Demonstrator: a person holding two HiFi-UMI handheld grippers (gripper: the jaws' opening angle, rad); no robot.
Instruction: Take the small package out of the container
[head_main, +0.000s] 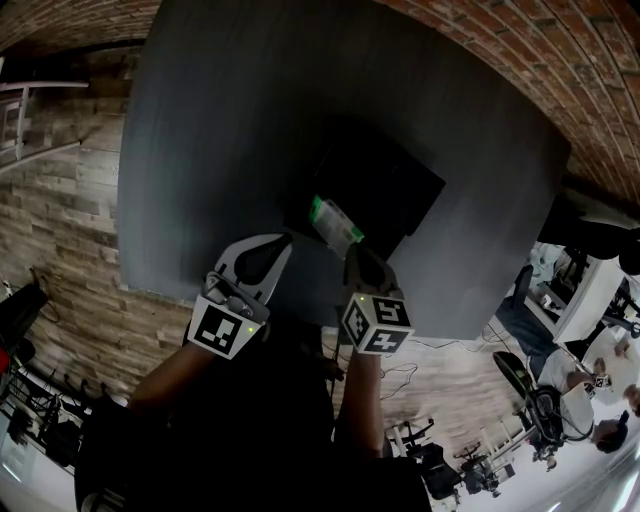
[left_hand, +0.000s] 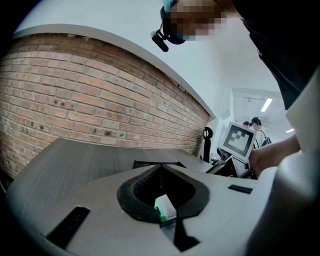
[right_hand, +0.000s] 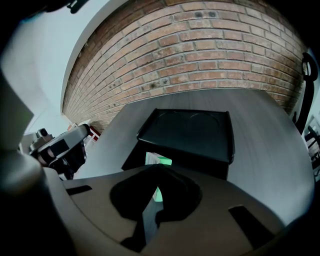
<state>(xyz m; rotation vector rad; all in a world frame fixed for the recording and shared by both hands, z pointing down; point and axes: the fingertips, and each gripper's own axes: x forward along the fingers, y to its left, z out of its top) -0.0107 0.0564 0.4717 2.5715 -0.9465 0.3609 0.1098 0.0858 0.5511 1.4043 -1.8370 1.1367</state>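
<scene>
Package (head_main: 335, 222): small, flat, white with a green band. It is being held at one end by the right gripper (head_main: 357, 250), whose jaws are clamping on it, and the free end is sticking out past the jaw tips. It is hanging in the air over the table (head_main: 250, 120), just off the near left corner of the container (head_main: 385, 185). In the right gripper view it is showing in front of the container's near wall, outside it.

Container: black, low, rectangular. It is sitting on the table toward the near edge, right of the middle, with its long sides running at a slant to that edge. Its inside is not showing in any view.

Left gripper (head_main: 285, 240): jaws are pressing fully together with nothing between them. It is hovering just left of the package, apart from it, with its tip pointing toward the container's left side. In the left gripper view the package is showing through the oval gap behind the closed tips.

Table: dark grey with a fine grain, carrying the container only.

Cube (left_hand: 237, 140): black-and-white square marker, riding on the right gripper, with a hand (left_hand: 270, 155) gripping just below it.

Brick wall (right_hand: 210, 50): red-brown, running behind the table's far edge.
</scene>
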